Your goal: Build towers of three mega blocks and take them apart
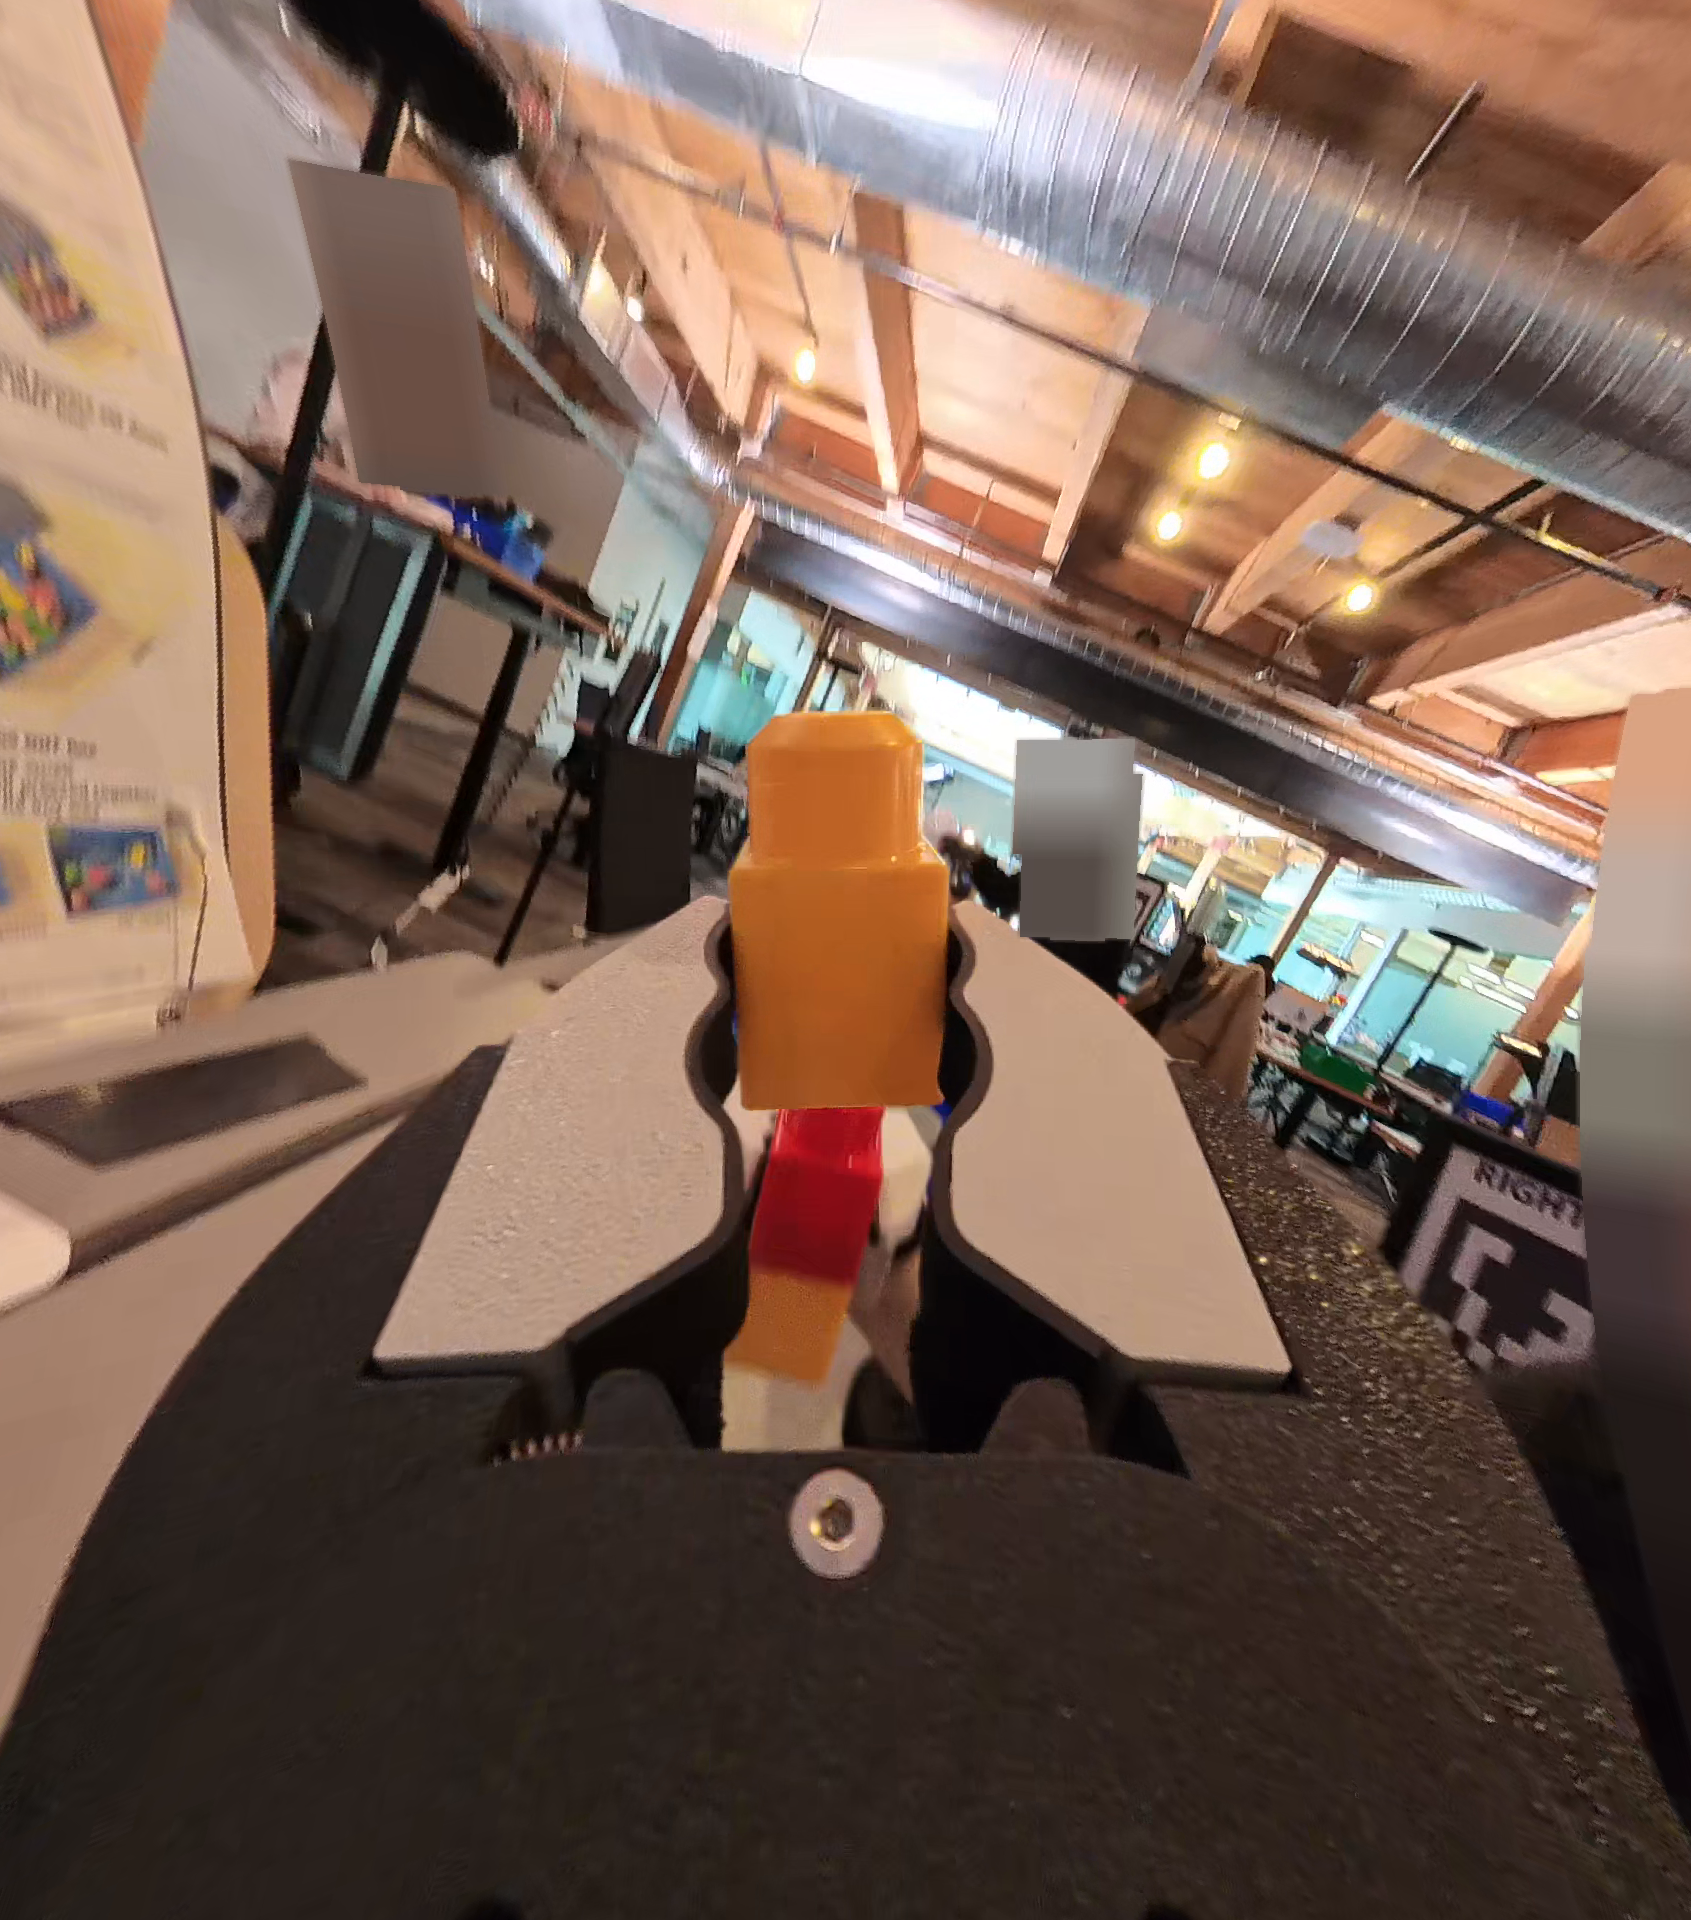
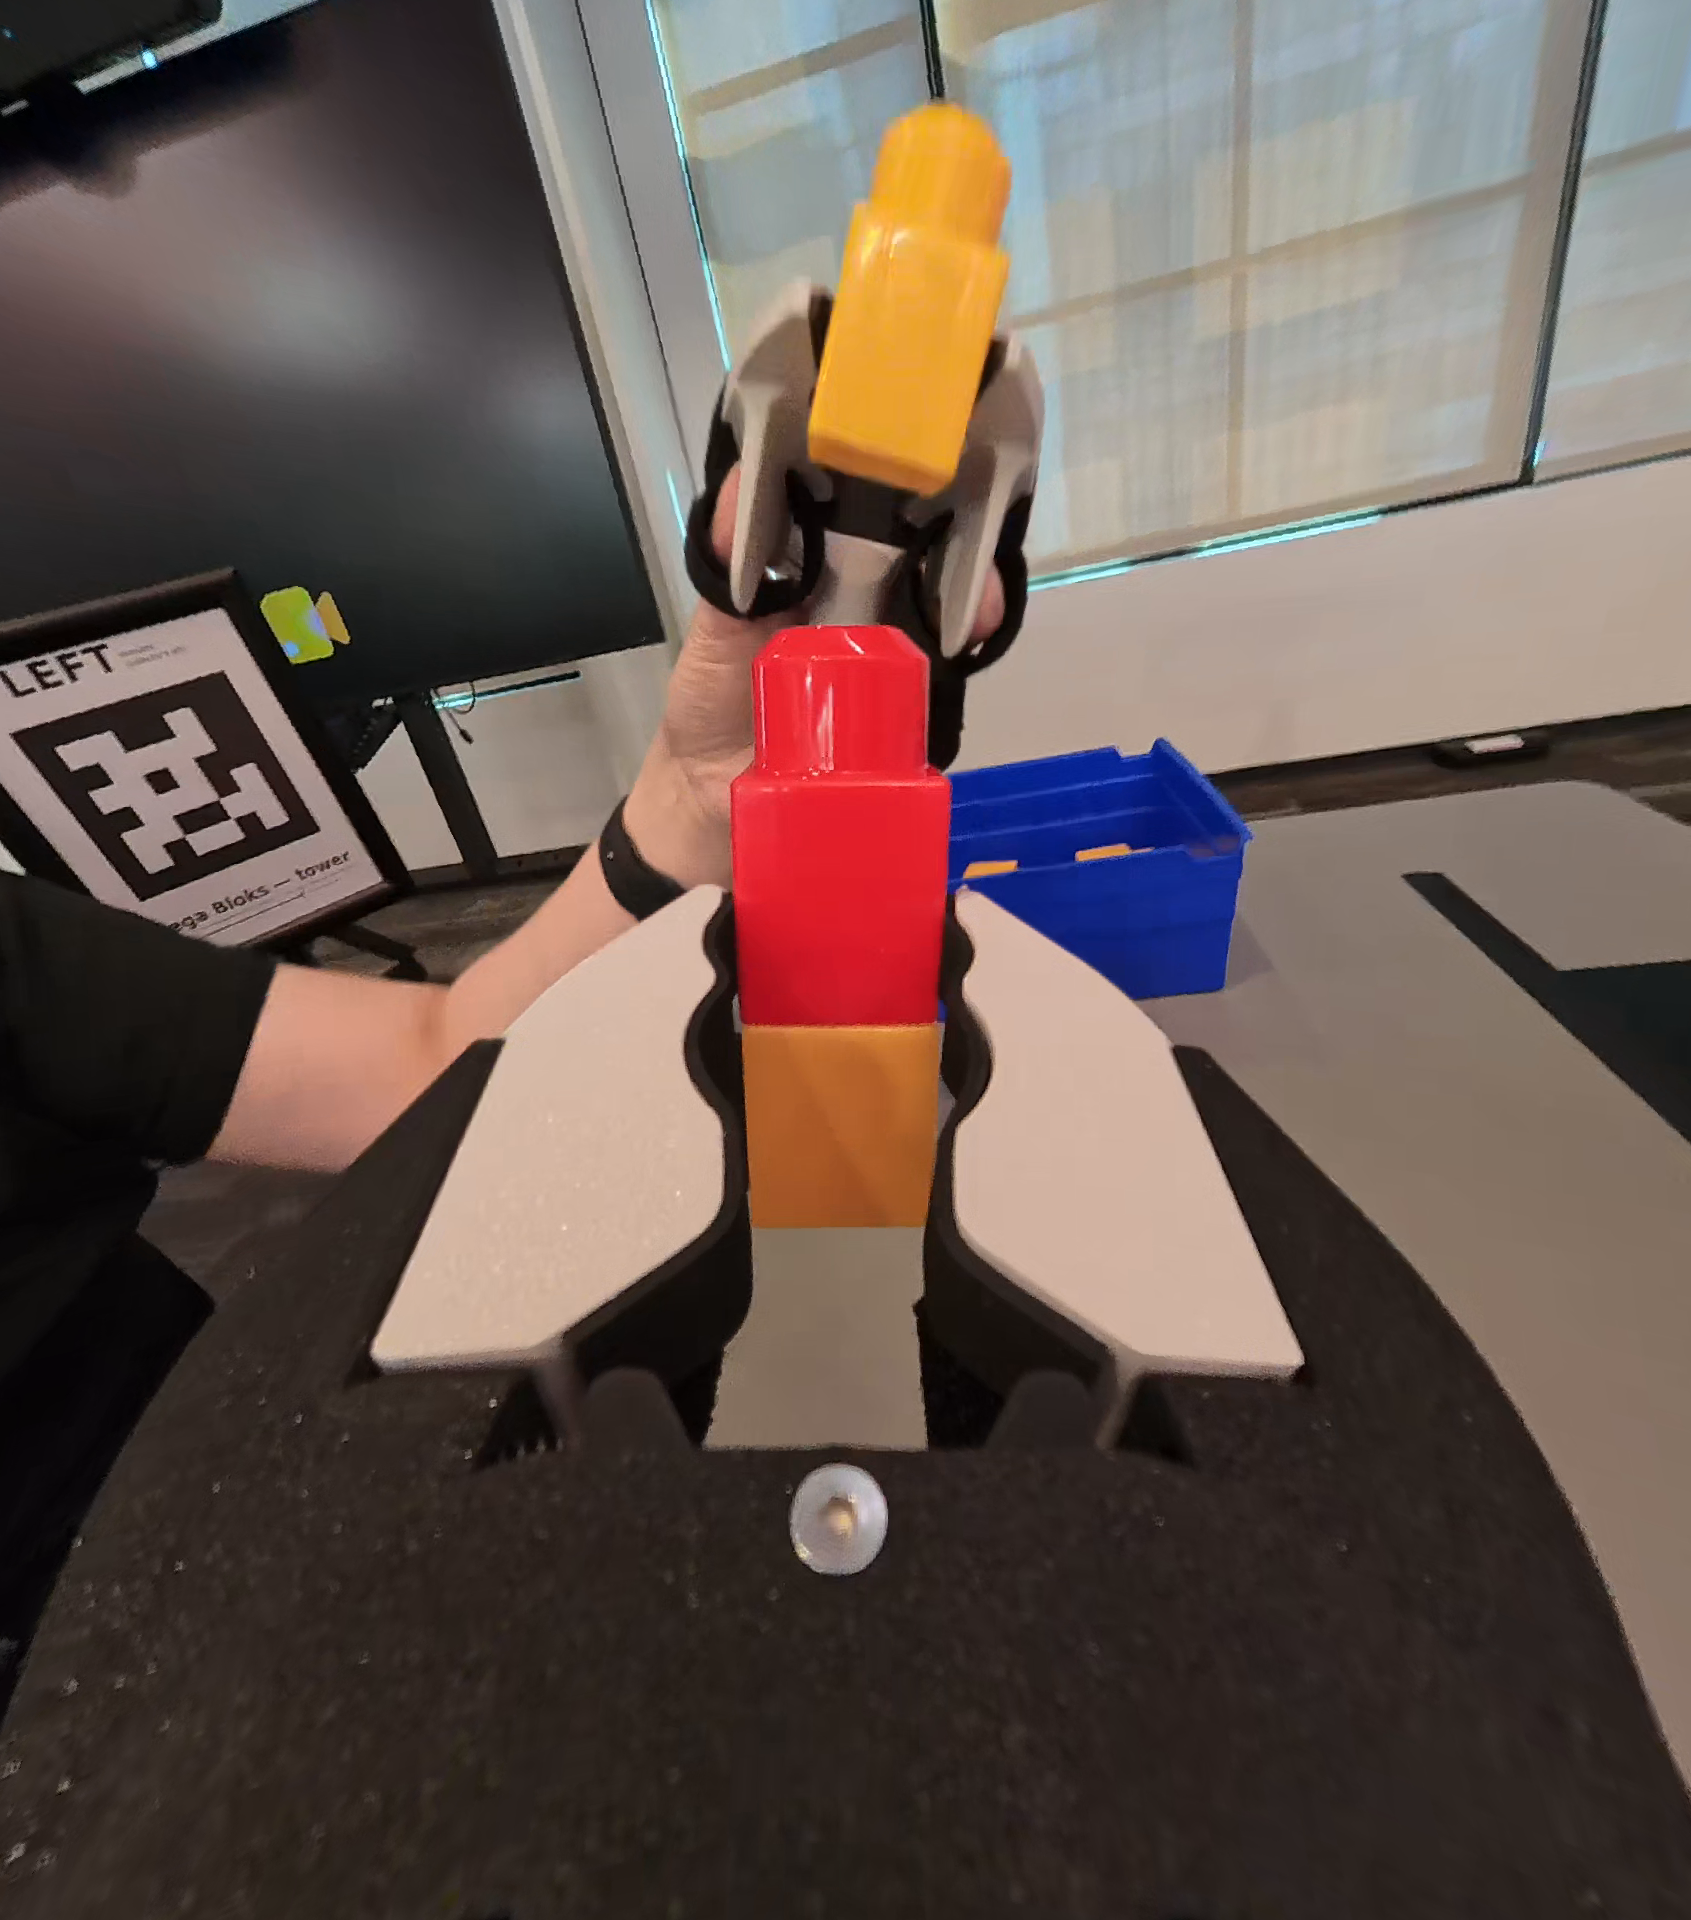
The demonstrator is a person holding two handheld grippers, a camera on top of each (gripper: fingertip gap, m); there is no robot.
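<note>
R gripper [image 2: 839,997] clamped on red block [image 2: 839,894] stacked on an orange block [image 2: 839,1127]; L gripper [image 2: 882,416] gripping lone orange block [image 2: 908,343] above, apart from stack – pull straight, no twisting. Blue bin [image 2: 1101,862] only in R view; poster [image 1: 20,520], ceiling duct [image 1: 1340,239] only in L view

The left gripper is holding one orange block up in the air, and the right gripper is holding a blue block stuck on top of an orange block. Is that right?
Almost. The block on top in the right gripper is red, not blue. The right wrist view shows the red block sitting on an orange block between its fingers. The only blue thing there is the bin on the table behind. The left gripper does hold a single orange block in the air.
</note>
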